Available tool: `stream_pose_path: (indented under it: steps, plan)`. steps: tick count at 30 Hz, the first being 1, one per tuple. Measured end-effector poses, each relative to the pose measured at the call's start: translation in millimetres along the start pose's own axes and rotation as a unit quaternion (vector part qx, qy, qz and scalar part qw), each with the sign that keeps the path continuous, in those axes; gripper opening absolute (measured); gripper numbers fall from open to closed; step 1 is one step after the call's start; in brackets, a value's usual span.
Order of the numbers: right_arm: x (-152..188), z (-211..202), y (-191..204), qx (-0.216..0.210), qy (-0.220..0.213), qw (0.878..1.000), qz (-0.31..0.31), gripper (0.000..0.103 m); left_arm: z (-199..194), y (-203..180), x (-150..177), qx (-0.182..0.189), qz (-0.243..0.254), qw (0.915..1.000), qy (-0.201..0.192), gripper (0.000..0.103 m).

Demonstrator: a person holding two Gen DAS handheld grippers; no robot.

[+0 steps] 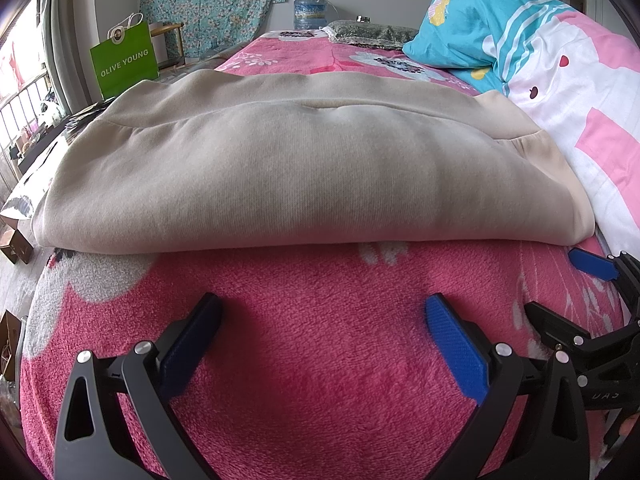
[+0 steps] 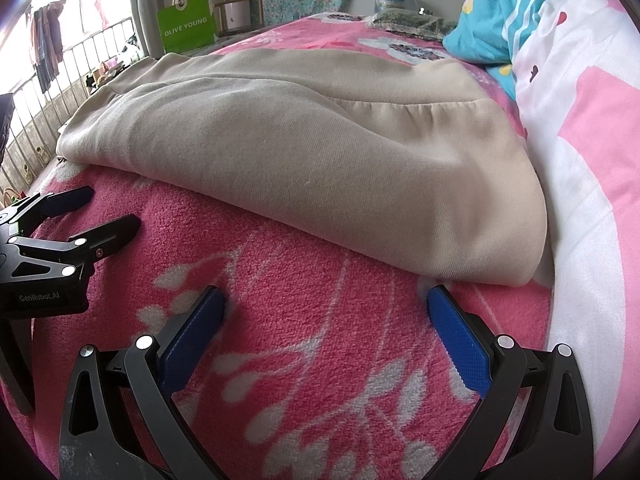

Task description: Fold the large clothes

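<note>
Two grippers, one garment: both tools sit low over the bed, near the folded cloth.
Bed: covered by a pink fleece blanket (image 1: 320, 340) with white flower prints; it carries everything below.
Quilt: a white, pink and teal quilt (image 1: 560, 92) is bunched along the right side of the bed, touching the garment's right end.
Garment: a beige sweatshirt-like garment (image 1: 280, 168) lies folded into a wide flat bundle across the blanket, its rounded fold edge facing the grippers; in the right wrist view the same garment (image 2: 320, 152) runs from the rail side to the quilt.
Left gripper: the left gripper (image 1: 322, 320) has its jaws spread wide and empty, its blue pads (image 1: 456, 348) just above the blanket, a little short of the fold edge; it shows at the left edge of the right wrist view (image 2: 96, 208), also open.
Right gripper: the right gripper (image 2: 326, 312) has its jaws parted with nothing between them, its right pad just beside the garment's near right corner; one blue tip shows at the right edge of the left wrist view (image 1: 592, 264).
Bag: a green paper bag (image 1: 124, 64) printed OLIVE YOUNG stands beyond the far left of the bed.
Water bottle: a large clear water bottle (image 1: 310, 10) stands by the far wall.
</note>
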State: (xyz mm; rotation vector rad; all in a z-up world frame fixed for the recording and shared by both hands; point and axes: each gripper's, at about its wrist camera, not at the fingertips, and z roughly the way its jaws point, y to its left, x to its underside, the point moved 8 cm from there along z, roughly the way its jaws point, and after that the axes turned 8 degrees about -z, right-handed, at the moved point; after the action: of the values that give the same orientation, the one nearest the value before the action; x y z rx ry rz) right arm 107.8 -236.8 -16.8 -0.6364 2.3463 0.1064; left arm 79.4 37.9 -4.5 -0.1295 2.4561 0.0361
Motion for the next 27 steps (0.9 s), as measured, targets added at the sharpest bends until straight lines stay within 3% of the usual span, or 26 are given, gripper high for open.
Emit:
stream_pose_path:
  steps: [20,27]
  plan:
    - [7,-4,1,0.0,-0.011,1.0,0.001,0.098,-6,-3,0,-0.01,-0.001,0.9999,0.008,0.099]
    - [17,-15,5,0.009,0.002,1.0,0.004,0.098,-28,-1,22,-0.032,-0.019,0.9992,0.014,0.099]
